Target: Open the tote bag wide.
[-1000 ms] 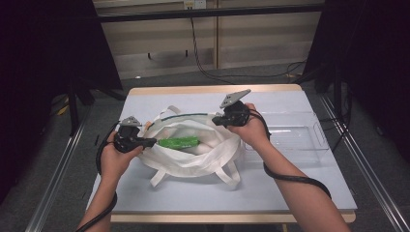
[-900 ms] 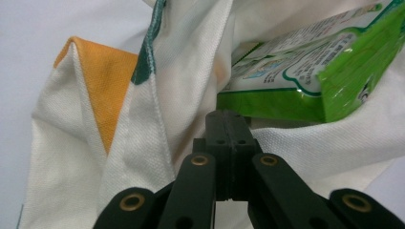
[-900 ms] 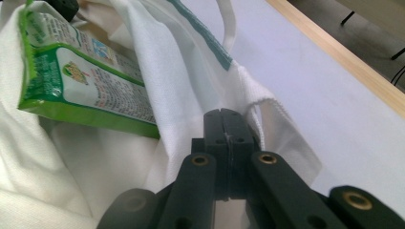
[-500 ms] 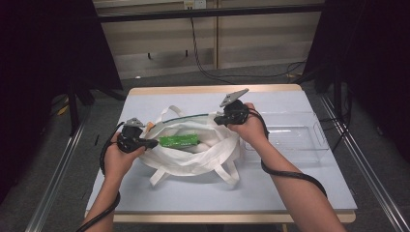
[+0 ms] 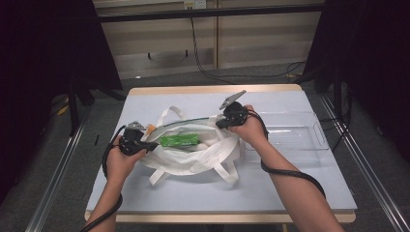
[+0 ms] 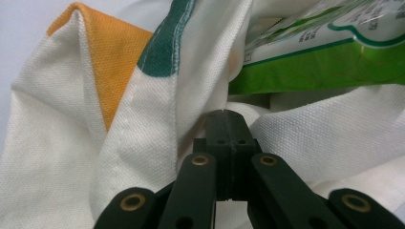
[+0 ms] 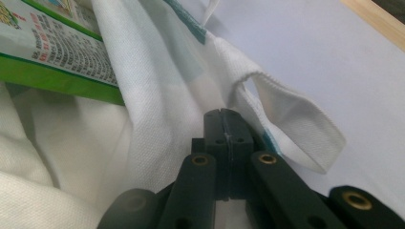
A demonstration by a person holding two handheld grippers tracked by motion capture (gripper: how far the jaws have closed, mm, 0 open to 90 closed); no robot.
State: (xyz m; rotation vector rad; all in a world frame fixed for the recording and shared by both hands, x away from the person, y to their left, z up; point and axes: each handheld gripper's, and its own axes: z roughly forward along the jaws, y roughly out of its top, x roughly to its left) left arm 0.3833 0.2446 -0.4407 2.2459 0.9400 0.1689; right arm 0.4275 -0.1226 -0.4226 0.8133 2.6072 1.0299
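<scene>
A: Where was the bag?

B: The white cloth bag (image 5: pixel 193 154) lay near the middle of the counter (image 5: pixel 193 198), its mouth pulled wide between the two hands. A green packet (image 5: pixel 180 140) lay inside the mouth, its printed face showing.

A: And the left tongs (image 5: pixel 151 145)?

B: They sat at the bag's left rim. In the left gripper view the jaws were pressed fully together, pushed in among folds of the rim's cloth beside an orange patch (image 6: pixel 112 67) and a dark green trim (image 6: pixel 167 47). Whether cloth was actually pinched between the pads, I could not tell.

A: The right tongs (image 5: pixel 220 124)?

B: At the far right rim of the bag, held a bit above the counter. In the right gripper view those jaws were likewise closed tight, tips buried in the white fabric just beside a handle loop (image 7: pixel 296 129). The pinch itself was hidden there too.

A: Anything else on the counter?

B: A clear plastic tray (image 5: pixel 295 145) stood just to the right of the bag, behind the right wrist.
</scene>
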